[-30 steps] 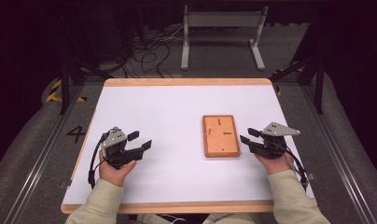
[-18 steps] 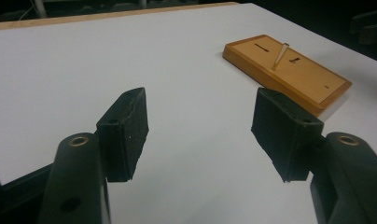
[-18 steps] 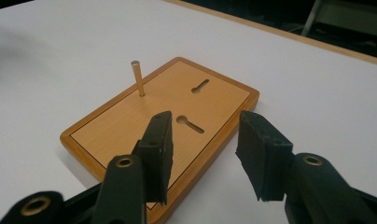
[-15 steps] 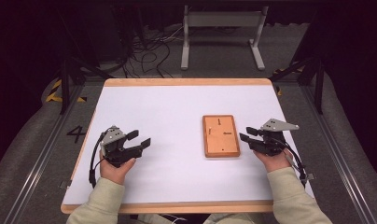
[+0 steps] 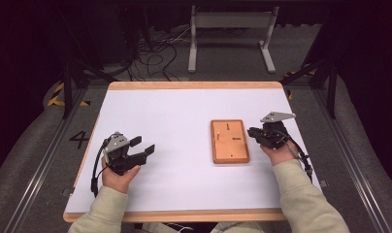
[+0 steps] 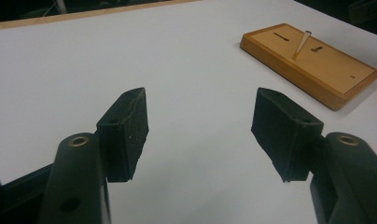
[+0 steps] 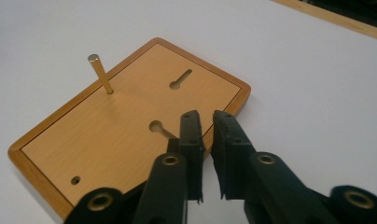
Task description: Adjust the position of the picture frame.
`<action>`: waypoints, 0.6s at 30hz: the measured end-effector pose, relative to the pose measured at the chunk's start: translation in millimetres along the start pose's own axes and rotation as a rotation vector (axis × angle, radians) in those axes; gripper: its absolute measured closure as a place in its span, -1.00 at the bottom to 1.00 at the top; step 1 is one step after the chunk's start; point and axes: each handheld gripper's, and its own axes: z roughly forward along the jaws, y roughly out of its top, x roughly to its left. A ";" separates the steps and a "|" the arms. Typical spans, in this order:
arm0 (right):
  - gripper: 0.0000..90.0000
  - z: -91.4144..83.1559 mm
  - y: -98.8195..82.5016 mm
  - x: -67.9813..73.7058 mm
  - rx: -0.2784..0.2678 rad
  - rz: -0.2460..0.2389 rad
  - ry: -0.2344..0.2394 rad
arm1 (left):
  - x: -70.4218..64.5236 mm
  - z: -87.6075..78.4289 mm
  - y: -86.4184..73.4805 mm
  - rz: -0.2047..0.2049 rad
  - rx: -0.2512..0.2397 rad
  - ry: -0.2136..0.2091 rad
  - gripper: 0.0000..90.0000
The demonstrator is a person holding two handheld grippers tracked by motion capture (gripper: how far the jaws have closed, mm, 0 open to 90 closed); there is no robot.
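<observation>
Wooden board point(image 5: 230, 141) lies flat on the white table top point(image 5: 184, 116), right of its middle; everything below is placed against that board. Board has an orange-brown raised rim, two keyhole slots, one small round hole near a corner. A brass peg point(image 7: 101, 73) stands in the board near one long edge, leaning a bit; in the left gripper view it shows as a thin pale pin point(image 6: 301, 45) sticking up from the board point(image 6: 312, 63). Right gripper point(image 5: 253, 132) sits just beside the board's right long edge, tips pointing at the board, held by the person's right hand point(image 5: 277, 151). In the right gripper view its jaws have just been closing and now stand nearly together, thin gap left, nothing between them; tips hover over the board's near edge point(image 7: 130, 135) close to the lower keyhole slot point(image 7: 159, 128), contact with the wood can't be told. Left gripper point(image 5: 142, 146) is well apart from the board, off to its left near the table's left side, in the left hand point(image 5: 117, 174). Its jaws are wide apart, empty, pads over bare white table; the board is far off at upper right in that gripper's view.
</observation>
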 end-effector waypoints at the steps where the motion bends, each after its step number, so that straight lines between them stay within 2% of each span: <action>1: 0.92 2.4 2.0 -2.0 0.011 0.004 0.004 | -0.2 -0.9 -0.7 -0.001 0.002 0.003 -0.19; 5: 1.00 16.5 7.8 -10.0 0.051 0.024 0.004 | -0.1 -5.1 -3.6 -0.008 0.004 0.015 -0.19; 10: 1.00 31.2 12.4 -17.7 0.077 0.052 -0.022 | 1.1 -12.7 -8.5 -0.012 0.010 0.033 -0.19; 18: 1.00 57.4 22.0 -26.5 0.132 0.055 -0.076 | 7.3 -23.9 -16.6 -0.033 0.015 0.063 -0.19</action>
